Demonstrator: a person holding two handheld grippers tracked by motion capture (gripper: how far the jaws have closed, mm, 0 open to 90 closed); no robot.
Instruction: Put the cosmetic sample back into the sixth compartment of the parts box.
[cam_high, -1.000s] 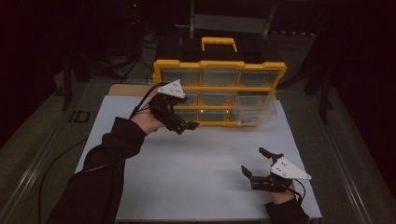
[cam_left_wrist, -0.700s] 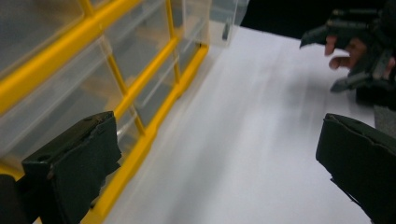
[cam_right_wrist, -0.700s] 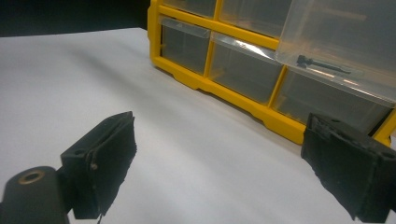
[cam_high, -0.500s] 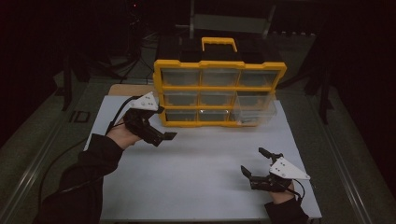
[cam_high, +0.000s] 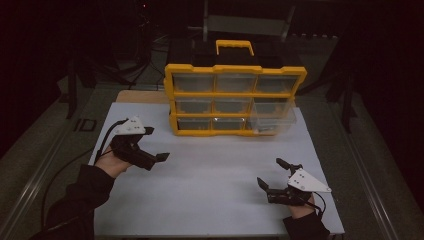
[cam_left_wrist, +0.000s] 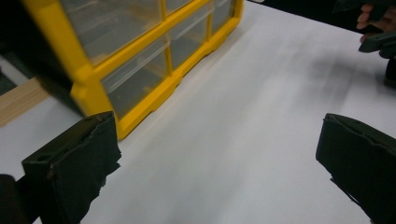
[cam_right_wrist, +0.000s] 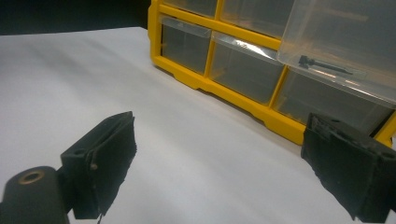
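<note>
yellow drawer cabinet beyond both jaws

A white worktop covers the middle of the scene, plain and matte, and its surface runs pale and bare under both gripper views. At its far left edge a strip of light wooden board juts out from under the white sheet — the same wood shows as a tan wedge in the left gripper view. The white sheet lies on a darker grey surface with a rail along its left side and another rail along its right; a small dark square outline sits just off the sheet's left edge, and black stand legs rise in the dim background.
</note>
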